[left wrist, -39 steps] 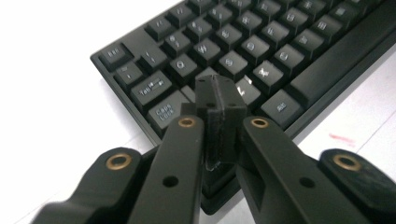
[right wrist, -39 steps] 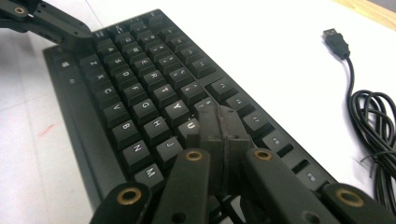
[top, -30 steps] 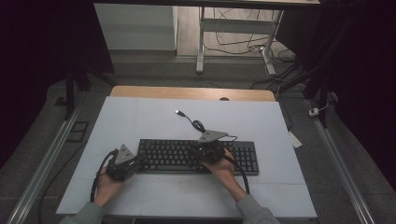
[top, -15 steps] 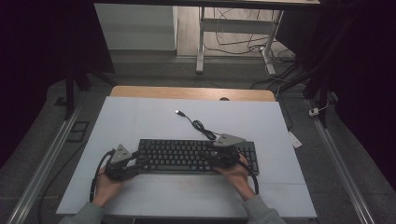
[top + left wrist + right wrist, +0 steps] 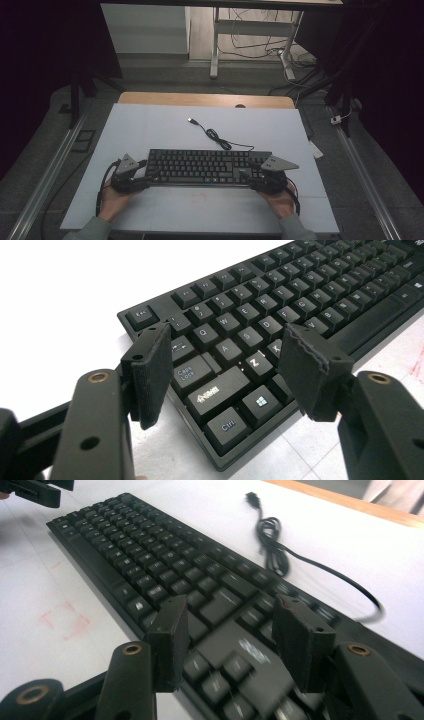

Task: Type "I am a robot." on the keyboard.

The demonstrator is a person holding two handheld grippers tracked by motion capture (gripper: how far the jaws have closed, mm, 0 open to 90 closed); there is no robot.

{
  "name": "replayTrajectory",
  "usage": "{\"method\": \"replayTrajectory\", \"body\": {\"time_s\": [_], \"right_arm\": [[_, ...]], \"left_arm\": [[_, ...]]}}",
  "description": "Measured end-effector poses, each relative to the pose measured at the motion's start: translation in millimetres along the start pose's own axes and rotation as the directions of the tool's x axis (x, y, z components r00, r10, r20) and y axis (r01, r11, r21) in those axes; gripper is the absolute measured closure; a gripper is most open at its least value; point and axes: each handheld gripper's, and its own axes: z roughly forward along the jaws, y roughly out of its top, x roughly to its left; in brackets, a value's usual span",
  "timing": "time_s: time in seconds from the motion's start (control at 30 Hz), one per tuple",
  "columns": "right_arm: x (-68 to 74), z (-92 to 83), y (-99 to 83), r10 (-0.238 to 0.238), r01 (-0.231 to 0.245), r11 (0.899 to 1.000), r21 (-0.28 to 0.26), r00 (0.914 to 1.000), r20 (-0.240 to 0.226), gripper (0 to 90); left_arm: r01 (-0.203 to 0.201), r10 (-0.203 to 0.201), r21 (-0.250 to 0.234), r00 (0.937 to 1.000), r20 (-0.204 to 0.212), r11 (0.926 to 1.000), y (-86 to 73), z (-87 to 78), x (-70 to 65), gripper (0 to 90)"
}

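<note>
Kbd (image 5: 207,166) lies long axis across, just ahead of both claws: your L claw (image 5: 146,177) at its left end, R claw (image 5: 248,176) at right end. Both jaws just opened wide, nothing gripped.

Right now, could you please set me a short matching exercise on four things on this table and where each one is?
Things:
1. left tool
2. right tool
3. USB plug
4. red mark

Places:
a. on the white tabletop nearer the person than the keyboard
b. at the keyboard's number-pad end
c. at the keyboard's Ctrl corner
d. beyond the keyboard, at the cable's free end

Pairs: 1-c, 2-b, 3-d, 4-a
</note>
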Motion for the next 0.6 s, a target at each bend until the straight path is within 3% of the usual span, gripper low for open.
{"method": "replayTrajectory", "body": {"time_s": [0.2, 0.6], "right_arm": [[-4.9, -17.4, -10.6, 0.006, -0.006, 1.0, -0.024, 0.9995, 0.031, 48.8], [-7.9, -13.5, -14.9, 0.011, -0.011, 1.0, -0.009, 0.9992, 0.04, 48.8]], "left_arm": [[-0.005, 0.005, -0.014, 0.9998, 0.019, 0.9999, 4.4, -3.3, -1.4, 37.3], [-0.08, 0.077, 0.029, 0.9924, 0.096, 0.9964, 27.3, -7.5, -18.5, 36.8]]}}
